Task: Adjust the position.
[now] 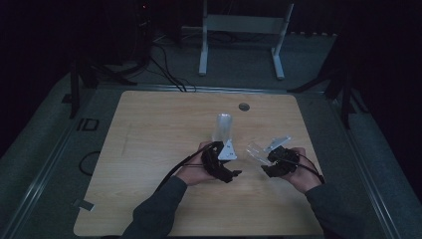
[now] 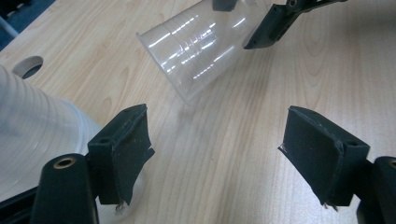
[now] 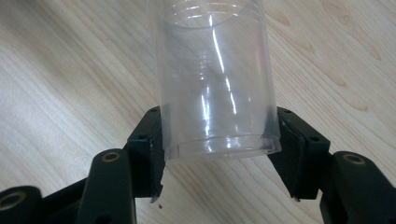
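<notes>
While the right gripper [image 3: 219, 149] clamps both black jaws against the base of a clear ribbed plastic cup [image 3: 215, 84], that cup lies tilted over the pale wooden table [image 1: 149, 149], right of centre in the high view; the left gripper [image 2: 217, 154] sits beside it with jaws spread wide around nothing; a stack of clear plastic cups [image 1: 223, 128] stands upright at mid-frame, just beyond the left gripper.

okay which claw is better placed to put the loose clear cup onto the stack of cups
Right. The right claw is already shut on the clear cup; the left claw is open and empty beside the stack.
</notes>
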### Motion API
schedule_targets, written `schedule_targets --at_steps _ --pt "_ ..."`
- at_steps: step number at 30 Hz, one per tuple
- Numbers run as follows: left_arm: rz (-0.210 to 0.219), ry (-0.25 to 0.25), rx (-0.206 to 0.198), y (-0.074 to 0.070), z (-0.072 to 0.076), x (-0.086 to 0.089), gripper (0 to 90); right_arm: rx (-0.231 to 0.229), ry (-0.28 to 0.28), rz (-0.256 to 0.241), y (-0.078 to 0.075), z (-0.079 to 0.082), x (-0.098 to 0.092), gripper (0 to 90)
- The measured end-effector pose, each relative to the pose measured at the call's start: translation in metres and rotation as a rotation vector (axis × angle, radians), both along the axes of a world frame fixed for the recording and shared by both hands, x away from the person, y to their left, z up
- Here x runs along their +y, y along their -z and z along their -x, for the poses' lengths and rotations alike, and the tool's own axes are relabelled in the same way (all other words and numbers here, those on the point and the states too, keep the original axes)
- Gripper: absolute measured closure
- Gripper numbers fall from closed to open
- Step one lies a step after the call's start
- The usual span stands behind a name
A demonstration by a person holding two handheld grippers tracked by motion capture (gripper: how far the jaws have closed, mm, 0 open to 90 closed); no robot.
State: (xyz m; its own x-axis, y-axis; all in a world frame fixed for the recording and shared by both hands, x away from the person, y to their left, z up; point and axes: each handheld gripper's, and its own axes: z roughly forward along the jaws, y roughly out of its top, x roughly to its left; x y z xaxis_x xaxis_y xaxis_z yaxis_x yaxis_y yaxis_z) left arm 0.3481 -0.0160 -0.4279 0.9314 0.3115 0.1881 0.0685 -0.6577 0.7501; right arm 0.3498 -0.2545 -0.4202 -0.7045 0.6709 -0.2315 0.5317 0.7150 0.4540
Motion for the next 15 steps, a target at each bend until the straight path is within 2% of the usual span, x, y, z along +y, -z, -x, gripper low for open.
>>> schedule_targets --at_steps 15 --pt "0.004 -0.024 0.005 0.0 -0.001 0.001 23.0 -0.074 0.085 -0.029 0.011 0.007 -0.001 41.6"
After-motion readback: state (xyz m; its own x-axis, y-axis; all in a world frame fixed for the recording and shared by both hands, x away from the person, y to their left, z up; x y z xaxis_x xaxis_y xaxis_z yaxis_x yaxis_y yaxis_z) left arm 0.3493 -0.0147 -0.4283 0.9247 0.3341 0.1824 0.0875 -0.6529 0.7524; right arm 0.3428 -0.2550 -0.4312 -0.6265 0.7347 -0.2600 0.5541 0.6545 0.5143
